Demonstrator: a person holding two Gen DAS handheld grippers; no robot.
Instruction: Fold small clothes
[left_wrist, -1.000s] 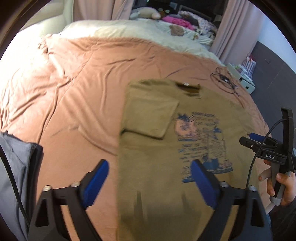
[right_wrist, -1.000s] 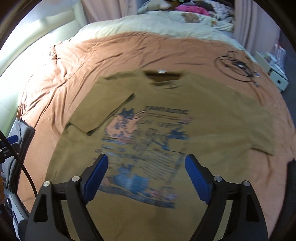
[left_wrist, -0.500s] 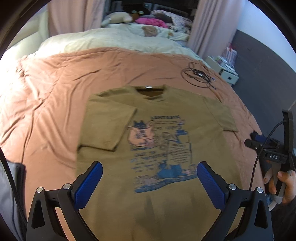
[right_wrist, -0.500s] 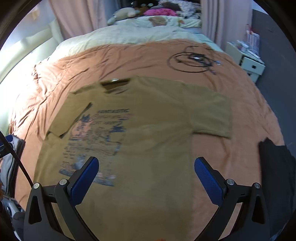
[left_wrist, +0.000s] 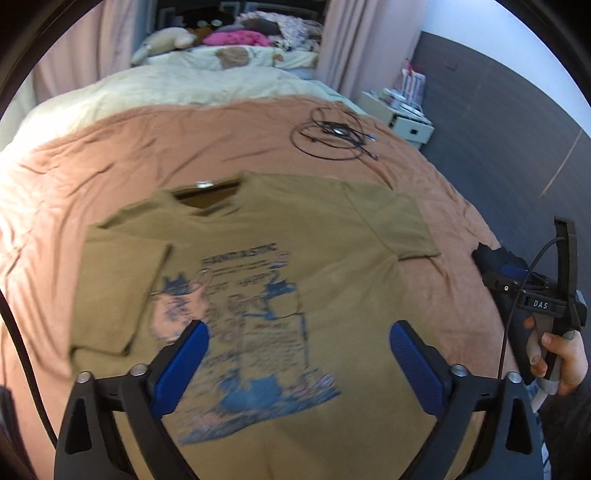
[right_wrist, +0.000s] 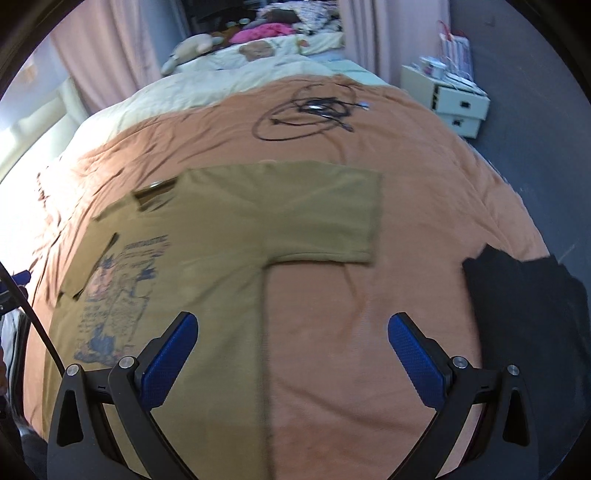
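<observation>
Olive t-shirt (left_wrist: 325, 258) flat on bedspread (left_wrist: 110, 155), one sleeve folded in, both tongs empty, left tongs (left_wrist: 299, 354) closing, right tongs (right_wrist: 291, 347) wide apart

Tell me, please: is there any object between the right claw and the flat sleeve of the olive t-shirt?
Nothing visible. The right claw hangs open above bare bedspread; the flat sleeve lies just beyond, uncovered.

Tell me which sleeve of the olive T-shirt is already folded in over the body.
The sleeve on the picture's left of the T-shirt, beside the blue print, lies folded over the chest. The other sleeve is spread flat on the orange bedspread.
</observation>
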